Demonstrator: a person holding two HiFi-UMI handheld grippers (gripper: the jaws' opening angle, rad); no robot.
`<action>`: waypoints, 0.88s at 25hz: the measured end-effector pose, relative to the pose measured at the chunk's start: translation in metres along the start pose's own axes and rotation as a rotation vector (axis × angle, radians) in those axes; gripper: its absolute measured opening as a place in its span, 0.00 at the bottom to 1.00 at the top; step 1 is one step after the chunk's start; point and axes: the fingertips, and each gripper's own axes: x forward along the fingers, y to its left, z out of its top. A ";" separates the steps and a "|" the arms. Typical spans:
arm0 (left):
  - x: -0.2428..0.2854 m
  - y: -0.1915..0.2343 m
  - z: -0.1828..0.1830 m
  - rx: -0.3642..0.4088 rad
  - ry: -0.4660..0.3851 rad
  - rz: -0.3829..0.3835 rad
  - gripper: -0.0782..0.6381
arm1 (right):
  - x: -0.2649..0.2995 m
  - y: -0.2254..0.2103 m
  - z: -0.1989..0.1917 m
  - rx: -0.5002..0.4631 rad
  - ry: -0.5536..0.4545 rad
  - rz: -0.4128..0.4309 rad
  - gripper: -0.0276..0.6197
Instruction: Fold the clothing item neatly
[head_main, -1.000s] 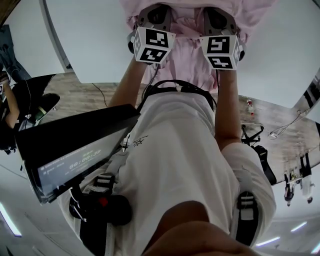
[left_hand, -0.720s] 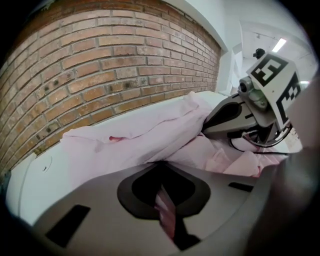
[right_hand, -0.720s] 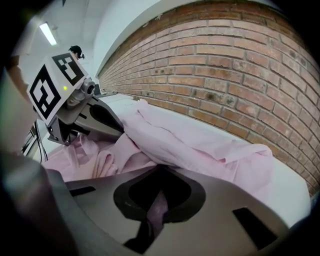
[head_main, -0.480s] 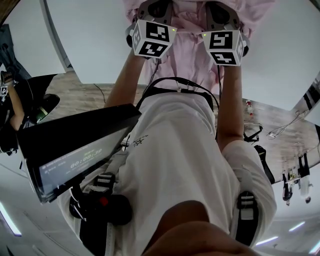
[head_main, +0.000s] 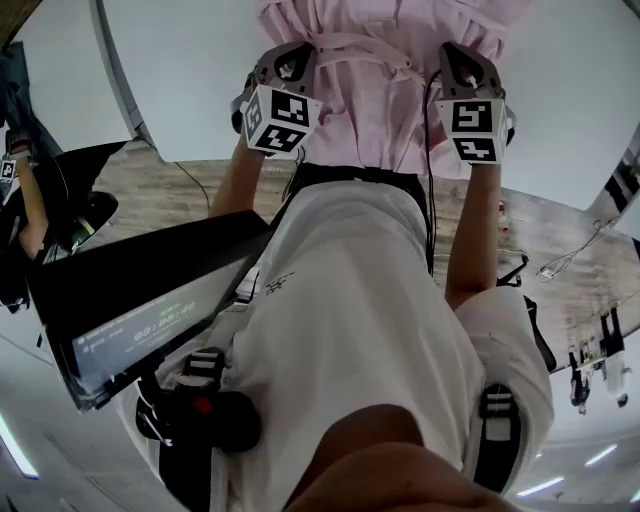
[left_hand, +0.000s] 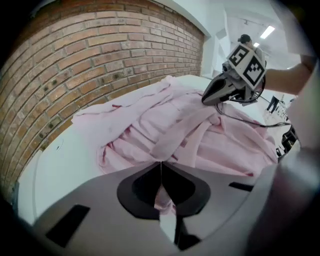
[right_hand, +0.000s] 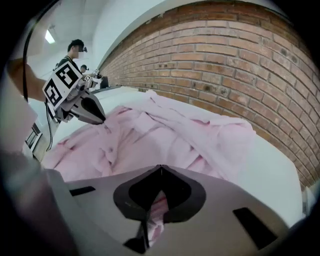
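the pink garment lay rumpled on the white bench, its near edge reaching the bench's near side, close to the person. the left tongs were clenched on a pinch of that near edge. the right tongs were clenched on another pinch further right, and cloth showed behind the closed jaws of each. holding two points of one edge apart looked meant to draw the cloth taut and square, ready to be flattened before any fold. the far part lay bunched toward the brick wall, so i judged the folding barely begun.
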 end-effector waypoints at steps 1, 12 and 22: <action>0.004 0.002 -0.005 -0.009 0.000 -0.005 0.12 | 0.004 -0.004 -0.006 0.018 0.000 0.001 0.05; -0.003 0.005 0.014 -0.026 -0.086 -0.006 0.11 | 0.003 0.006 0.017 0.074 -0.142 0.011 0.05; -0.014 -0.035 0.064 -0.014 -0.228 -0.073 0.11 | -0.058 -0.004 0.036 0.225 -0.331 0.052 0.05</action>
